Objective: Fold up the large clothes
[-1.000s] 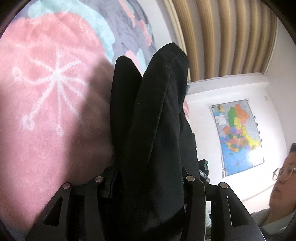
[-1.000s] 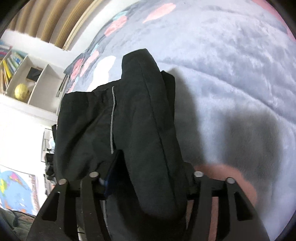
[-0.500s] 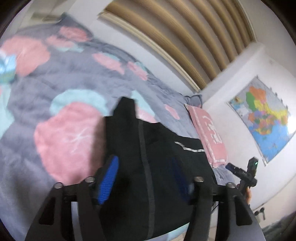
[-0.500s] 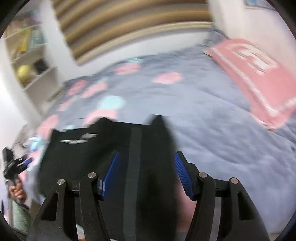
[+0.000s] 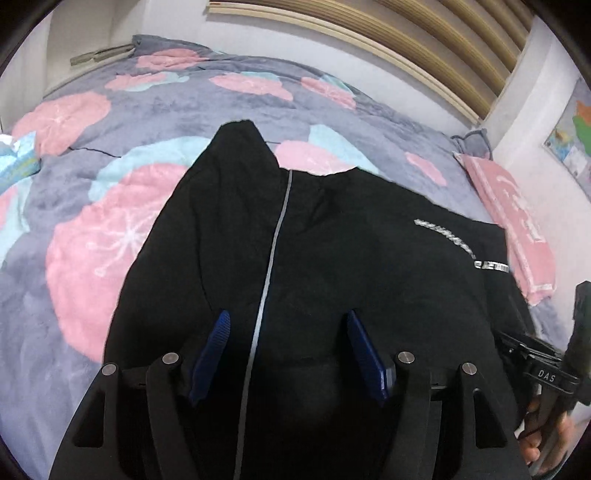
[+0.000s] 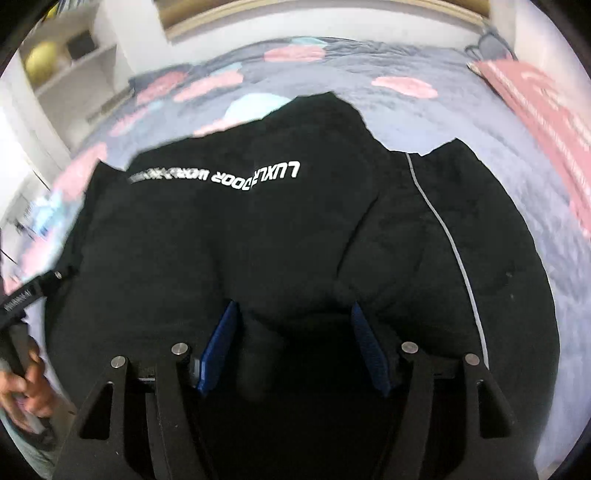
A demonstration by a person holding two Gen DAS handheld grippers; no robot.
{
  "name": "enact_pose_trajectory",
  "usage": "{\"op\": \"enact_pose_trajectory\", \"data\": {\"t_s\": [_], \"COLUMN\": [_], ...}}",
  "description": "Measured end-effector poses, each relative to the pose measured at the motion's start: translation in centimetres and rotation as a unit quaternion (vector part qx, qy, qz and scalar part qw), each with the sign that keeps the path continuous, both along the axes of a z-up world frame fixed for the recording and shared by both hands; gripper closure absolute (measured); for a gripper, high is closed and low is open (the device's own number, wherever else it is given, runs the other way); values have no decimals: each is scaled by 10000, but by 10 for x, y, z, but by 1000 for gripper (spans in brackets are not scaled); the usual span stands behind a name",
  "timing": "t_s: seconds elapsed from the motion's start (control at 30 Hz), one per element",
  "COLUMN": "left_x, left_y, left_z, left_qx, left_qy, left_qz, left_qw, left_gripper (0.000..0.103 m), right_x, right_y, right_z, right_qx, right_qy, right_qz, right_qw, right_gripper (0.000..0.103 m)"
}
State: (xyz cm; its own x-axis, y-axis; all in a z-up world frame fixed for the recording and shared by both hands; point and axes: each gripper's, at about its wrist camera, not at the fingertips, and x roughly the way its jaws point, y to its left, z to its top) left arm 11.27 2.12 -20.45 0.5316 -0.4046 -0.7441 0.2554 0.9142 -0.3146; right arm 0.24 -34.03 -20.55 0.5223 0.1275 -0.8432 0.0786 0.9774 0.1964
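Black matte fabric jacket (image 5: 332, 258) with thin reflective piping and white lettering lies folded on the plush grey bedspread with pink blotches (image 5: 92, 240). Left gripper (image 5: 288, 350) and right gripper (image 6: 295, 343) released, jaws just opened, blue ribbed pads clear of cloth. Near hem hidden beneath grippers.

A grey fleece bedspread (image 5: 177, 110) with pink and pale-blue blotches bears a pink patterned pillow (image 5: 513, 221) at its right edge, below slatted beige wall panelling (image 5: 424, 33).
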Motion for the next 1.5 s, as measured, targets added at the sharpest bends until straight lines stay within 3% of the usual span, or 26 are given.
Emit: {"op": "enact_pose_trajectory", "data": {"t_s": [0.07, 0.13, 0.2, 0.23, 0.3, 0.4, 0.43, 0.53, 0.57, 0.73, 1.07, 1.2, 1.5], "left_x": [-12, -30, -47, -56, -77, -108, -121, -147, -154, -181, -219, -220, -197], "left_y": [3, 4, 1, -1, -7, -18, -21, -24, -23, -12, 12, 20, 20], "left_z": [14, 34, 55, 65, 87, 119, 130, 155, 161, 192, 229, 232, 208], "left_qx": [54, 197, 368, 485, 808, 1469, 1738, 2062, 2021, 1724, 1695, 1498, 1742], "left_qy": [-131, -421, -714, -849, -1212, -1800, -2036, -2532, -2632, -2878, -3178, -3080, -2708], "left_qz": [17, 4, -18, -24, -14, 228, 412, 989, 1073, 1246, 1831, 1761, 1871], "left_qw": [9999, 9989, 9968, 9952, 9893, 9724, 9626, 9400, 9372, 9338, 9147, 9229, 9281], "left_gripper": [36, 36, 36, 36, 35, 34, 31, 24, 24, 23, 23, 23, 23], "right_x": [-13, -36, -58, -70, -87, -117, -120, -142, -147, -174, -198, -200, -179], "right_y": [-7, -7, -4, -4, -8, -12, -10, -5, -2, 9, 17, 19, 23], "right_z": [12, 36, 59, 72, 95, 129, 137, 166, 172, 205, 239, 242, 223], "right_qx": [201, -139, -535, -693, -783, -833, -842, -941, -949, -1065, -938, -949, -902], "right_qy": [-116, -486, -776, -931, -1193, -1581, -1655, -1923, -1976, -2282, -2614, -2660, -2376], "right_qz": [55, 36, -98, -197, -333, -544, -585, -859, -876, -972, -1041, -1076, -1093], "right_qw": [9997, 9987, 9955, 9931, 9892, 9824, 9809, 9730, 9717, 9629, 9550, 9532, 9610], "right_gripper": [35, 35, 29, 22, 13, 12, 11, 8, 7, 7, 5, 3, 3]}}
